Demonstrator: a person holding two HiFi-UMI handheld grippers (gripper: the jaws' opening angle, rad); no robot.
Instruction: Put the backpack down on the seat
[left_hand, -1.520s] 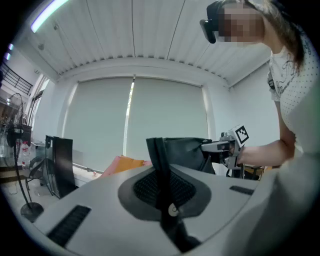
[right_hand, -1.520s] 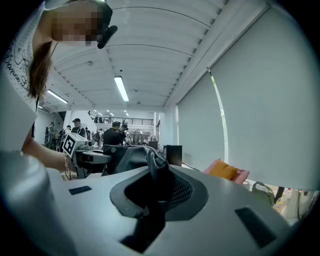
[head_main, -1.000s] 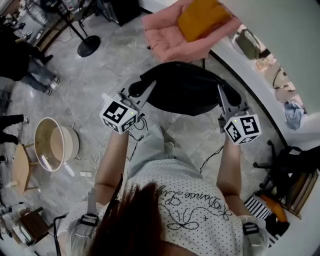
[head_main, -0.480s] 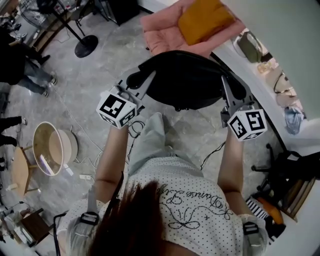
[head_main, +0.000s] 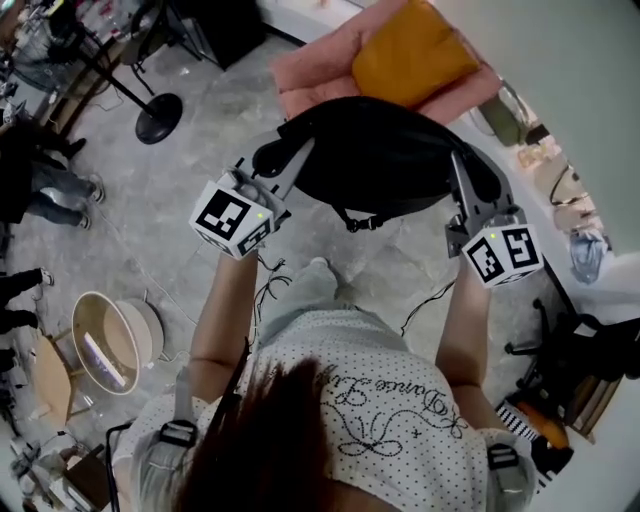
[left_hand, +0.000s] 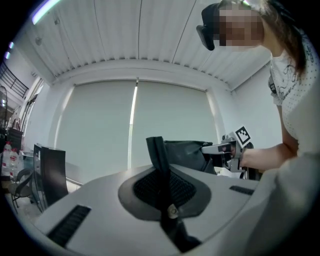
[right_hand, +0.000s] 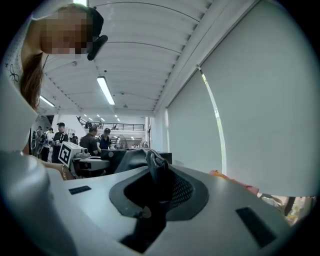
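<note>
Carried forward since a second ago, the backpack (head_main: 385, 160) now hangs over the pink seat's (head_main: 310, 72) near edge, not yet resting. The left gripper (head_main: 288, 168) pinches a strap; the right gripper (head_main: 462, 180) clamps a thicker fold. Lowering and release remain.

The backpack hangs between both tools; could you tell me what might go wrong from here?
The left tool and right tool each pinch only a thin strap of the backpack, so it could slip free. The orange cushion already on the pink seat could leave it tilted and sliding off.
</note>
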